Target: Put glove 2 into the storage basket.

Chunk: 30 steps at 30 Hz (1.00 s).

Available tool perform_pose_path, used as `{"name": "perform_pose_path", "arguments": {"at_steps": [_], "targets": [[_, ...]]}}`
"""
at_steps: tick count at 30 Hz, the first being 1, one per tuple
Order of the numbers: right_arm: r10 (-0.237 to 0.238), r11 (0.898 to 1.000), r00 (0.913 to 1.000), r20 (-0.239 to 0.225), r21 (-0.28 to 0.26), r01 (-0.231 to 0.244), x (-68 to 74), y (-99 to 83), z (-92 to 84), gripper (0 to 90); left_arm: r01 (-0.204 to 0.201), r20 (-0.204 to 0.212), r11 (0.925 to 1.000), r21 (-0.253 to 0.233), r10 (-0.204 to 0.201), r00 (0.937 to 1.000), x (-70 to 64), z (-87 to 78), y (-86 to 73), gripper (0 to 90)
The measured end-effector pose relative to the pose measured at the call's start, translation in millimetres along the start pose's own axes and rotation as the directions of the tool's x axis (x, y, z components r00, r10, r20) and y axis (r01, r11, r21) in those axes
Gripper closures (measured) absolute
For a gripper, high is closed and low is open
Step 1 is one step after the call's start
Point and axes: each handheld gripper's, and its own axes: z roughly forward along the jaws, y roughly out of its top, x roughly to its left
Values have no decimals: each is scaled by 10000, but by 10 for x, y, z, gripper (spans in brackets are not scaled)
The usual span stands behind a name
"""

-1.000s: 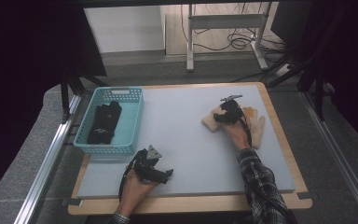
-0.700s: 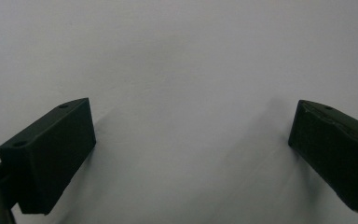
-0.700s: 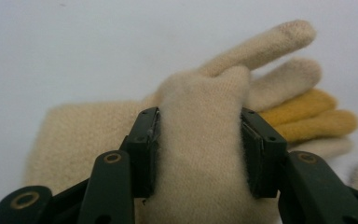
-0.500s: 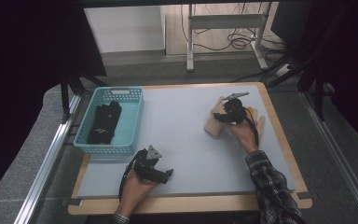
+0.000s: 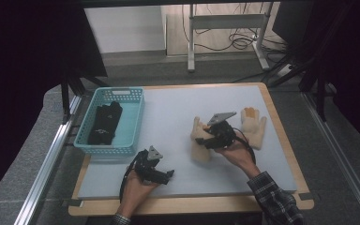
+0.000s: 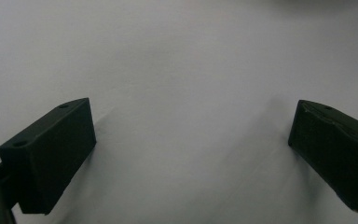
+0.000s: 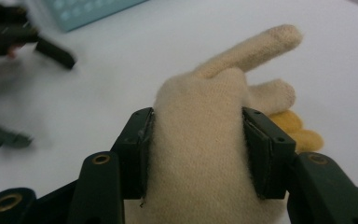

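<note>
High view: a bench [image 5: 168, 108] with a pale grey top and wooden edge carries a turquoise basket [image 5: 133, 123] at its left, in which dark folded items [image 5: 104, 123] lie. The right claw [image 5: 209, 139], held in the person's right hand [image 5: 234, 151], sits at mid-bench and grips a cream glove [image 5: 199, 143], which lies beneath and beside it toward the basket. A second cream glove [image 5: 254, 126] with yellow fingertips lies flat on the bench just to the right of that hand, fingers pointing away from the person. The left claw [image 5: 165, 174] rests near the front edge of the bench, in the left hand [image 5: 133, 187], well apart from both gloves and just in front of the basket. Left gripper view: the left claw [image 6: 191, 154] is released, its two black jaws standing wide apart over bare grey bench surface with nothing between them. Right gripper view: the right claw [image 7: 196, 149] is clenched on the cream glove [image 7: 200, 135], both pads pressing the knit fabric from either side; its jaws have just been easing slightly wider with the glove between them. The glove's fingers [image 7: 256, 49] point away from the camera, yellow tips [image 7: 298, 130] show behind the right jaw, and the basket's corner [image 7: 84, 11] and the blurred left claw [image 7: 32, 42] appear at upper left.
</note>
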Motion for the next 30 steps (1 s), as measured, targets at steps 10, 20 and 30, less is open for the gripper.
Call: {"name": "perform_pose_path", "arguments": {"at_steps": [10, 20, 30], "targets": [[15, 9990, 9993, -381, 456, 3, 161, -374, 144, 276, 32, 6, 10000, 0, -32, 10000, -2, 1, -1, 9], [1455, 9893, 9840, 1029, -38, -1459, -331, -343, -123, 619, 27, 8, 10000, 0, -27, 10000, -2, 1, -1, 9], [2261, 9741, 9576, 1787, -327, -2239, -649, -513, -327, 640, 6, 10, 10000, 16, -6, 10000, 0, -1, 0, 9]]}}
